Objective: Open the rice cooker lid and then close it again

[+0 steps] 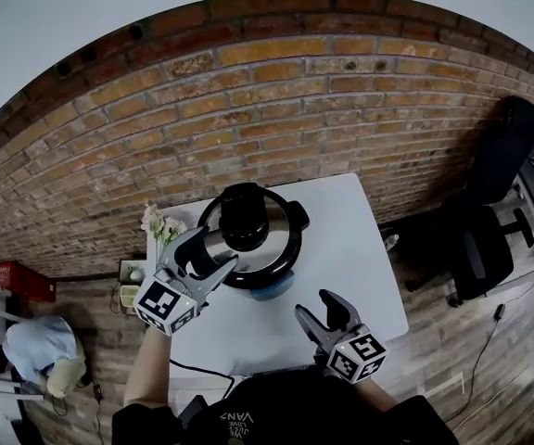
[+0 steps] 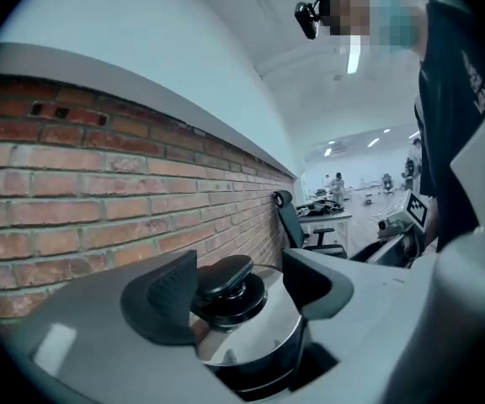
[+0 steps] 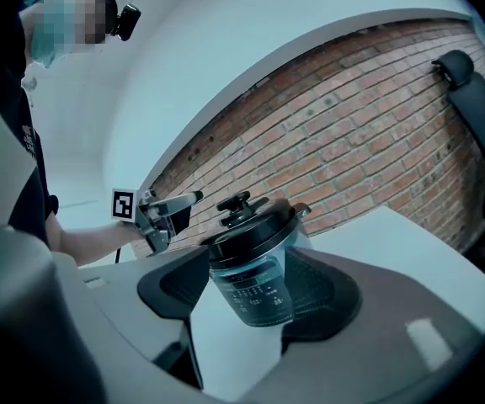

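Note:
The rice cooker (image 1: 272, 272) stands at the middle of the white table (image 1: 360, 276). Its black lid (image 1: 281, 239) lies down on the pot, with a black knob handle (image 1: 244, 216) on top. My left gripper (image 1: 209, 260) hovers at the cooker's near left rim, open and apart from the handle. In the left gripper view the handle (image 2: 226, 278) shows beyond the open left gripper (image 2: 242, 291), untouched by either pad. My right gripper (image 1: 321, 311) hangs open near the table's front edge, empty. In the right gripper view the cooker (image 3: 255, 280) stands ahead of the right gripper (image 3: 251, 297), with the left gripper (image 3: 171, 213) beside the lid (image 3: 255, 221).
A brick wall (image 1: 276, 109) runs behind the table. A black office chair (image 1: 489, 230) stands at the right. Small flowers (image 1: 160, 221) and a power strip (image 1: 130, 272) sit off the table's left side. A red box (image 1: 21, 281) lies at the far left.

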